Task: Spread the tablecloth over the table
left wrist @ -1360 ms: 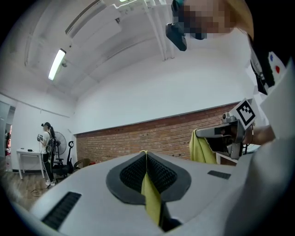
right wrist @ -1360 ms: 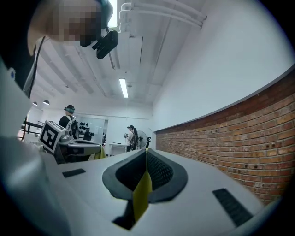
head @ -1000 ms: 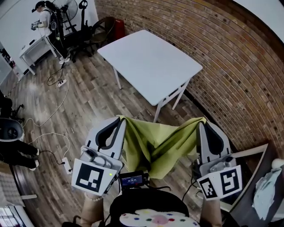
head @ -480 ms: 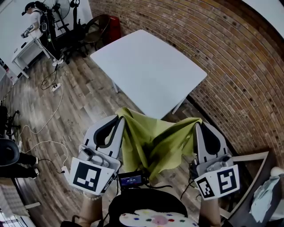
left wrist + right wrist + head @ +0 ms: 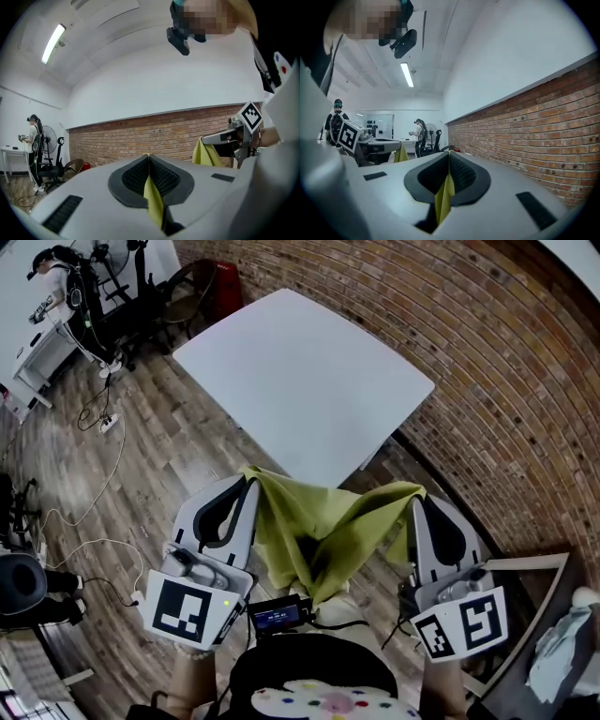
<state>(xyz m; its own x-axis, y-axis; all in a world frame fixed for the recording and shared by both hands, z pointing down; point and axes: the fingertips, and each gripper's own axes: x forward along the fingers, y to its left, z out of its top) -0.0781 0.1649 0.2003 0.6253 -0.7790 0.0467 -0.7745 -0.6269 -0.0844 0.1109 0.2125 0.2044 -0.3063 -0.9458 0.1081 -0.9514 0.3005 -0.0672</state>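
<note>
**First onlooker:** Where's the tablecloth?

**Second onlooker:** Hanging between the two tongs, short of the desk, which stands bare just ahead. The left tongs are clamped tight on one top corner and the right tongs on the other. The green cloth sags in folds between them.

**First onlooker:** Which step is this, then?

**Second onlooker:** Bringing it to the desk, I'd say. Nothing is spread yet.

**First onlooker:** And next?

**Second onlooker:** Probably draw the corners apart to take out the sag, then lift the edge over the near side. Both grips need to hold firm till the cloth lies across the top.
</note>
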